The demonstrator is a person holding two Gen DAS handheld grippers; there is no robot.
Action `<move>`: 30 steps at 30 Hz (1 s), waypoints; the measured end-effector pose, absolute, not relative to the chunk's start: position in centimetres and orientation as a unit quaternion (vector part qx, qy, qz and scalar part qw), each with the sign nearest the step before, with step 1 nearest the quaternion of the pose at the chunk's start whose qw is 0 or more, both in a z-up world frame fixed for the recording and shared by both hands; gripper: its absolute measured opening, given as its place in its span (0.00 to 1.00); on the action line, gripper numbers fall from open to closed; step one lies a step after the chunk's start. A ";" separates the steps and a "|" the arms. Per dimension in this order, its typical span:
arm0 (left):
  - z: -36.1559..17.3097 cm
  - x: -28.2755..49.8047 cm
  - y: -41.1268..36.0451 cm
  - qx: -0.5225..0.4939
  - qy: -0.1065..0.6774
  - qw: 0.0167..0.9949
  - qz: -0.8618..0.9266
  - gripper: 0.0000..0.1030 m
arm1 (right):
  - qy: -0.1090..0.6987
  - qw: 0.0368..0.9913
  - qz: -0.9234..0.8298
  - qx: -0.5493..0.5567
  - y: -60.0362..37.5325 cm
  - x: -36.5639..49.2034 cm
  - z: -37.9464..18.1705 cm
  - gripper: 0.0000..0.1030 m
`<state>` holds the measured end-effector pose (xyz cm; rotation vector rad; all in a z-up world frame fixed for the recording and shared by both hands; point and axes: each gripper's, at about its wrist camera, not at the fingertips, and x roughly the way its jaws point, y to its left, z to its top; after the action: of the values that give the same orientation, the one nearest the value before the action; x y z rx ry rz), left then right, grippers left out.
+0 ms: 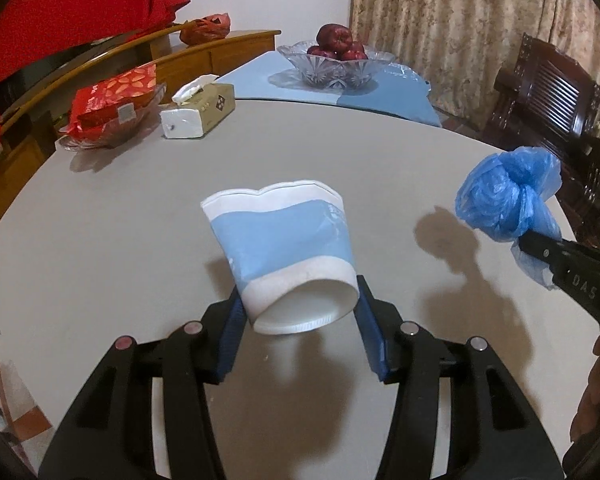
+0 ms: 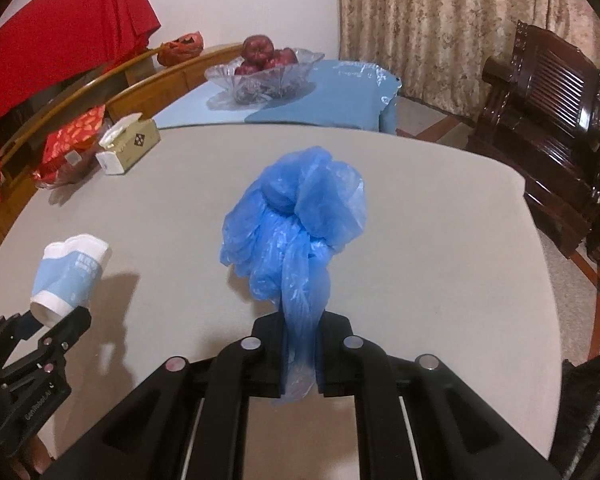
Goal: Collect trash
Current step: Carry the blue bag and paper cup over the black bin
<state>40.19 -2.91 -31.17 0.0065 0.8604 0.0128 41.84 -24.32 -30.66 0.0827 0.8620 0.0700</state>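
In the centre of my left wrist view I see the crushed paper cup [image 1: 286, 256], white with a pale blue band, lifted off the grey table [image 1: 140, 208] and tipped so its base faces me; my left gripper [image 1: 298, 312] pinches it at the base, a blue pad pressed against each side. The same cup [image 2: 70, 276] shows at the lower left of my right wrist view, with the left gripper [image 2: 60, 320] below it. In the centre of that right view the crumpled blue plastic bag [image 2: 296, 224] bunches up above the table, its twisted tail running down between the fingers of my right gripper [image 2: 300, 344], which are pressed together on it. In the left view the bag [image 1: 508, 200] sits at the right edge, well apart from the cup, with the right gripper [image 1: 540, 248] coming in from the lower right. Farther out, toward the upper left of the left view, a tissue box [image 1: 200, 110] lies on the table beside a red packet [image 1: 112, 98] in a glass dish. At top centre a glass bowl [image 1: 332, 68] of red apples [image 1: 340, 42] rests on a blue cloth [image 1: 380, 96]. A dark wooden chair [image 1: 548, 96] stands at the right, before a patterned curtain [image 1: 460, 20].
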 end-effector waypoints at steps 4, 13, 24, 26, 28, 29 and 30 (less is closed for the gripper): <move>-29.5 38.6 -3.6 0.002 0.409 0.912 0.002 0.48 | 0.404 0.913 0.031 0.040 -24.8 40.4 -29.0 0.09; -25.5 34.7 -6.3 0.007 0.389 0.921 -0.021 0.48 | 0.383 0.922 0.013 0.049 -27.4 36.7 -25.6 0.09; -22.6 30.1 -9.1 0.009 0.376 0.926 -0.046 0.48 | 0.367 0.928 -0.007 0.063 -29.9 31.5 -23.0 0.09; -22.1 29.4 -9.5 0.010 0.372 0.927 -0.050 0.48 | 0.363 0.929 -0.010 0.063 -30.2 30.4 -22.5 0.09; -21.7 28.8 -10.0 0.012 0.370 0.927 -0.055 0.48 | 0.360 0.931 -0.014 0.062 -30.5 29.5 -22.0 0.09; -21.4 28.3 -10.4 0.014 0.369 0.928 -0.058 0.48 | 0.358 0.931 -0.016 0.062 -30.8 28.8 -21.7 0.09; -21.2 27.9 -10.6 0.016 0.367 0.928 -0.061 0.48 | 0.356 0.932 -0.019 0.061 -31.4 28.0 -21.4 0.09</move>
<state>27.91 -10.65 -21.23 0.0322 0.7519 -0.1243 27.98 -31.39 -21.38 0.1244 0.7282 -0.0393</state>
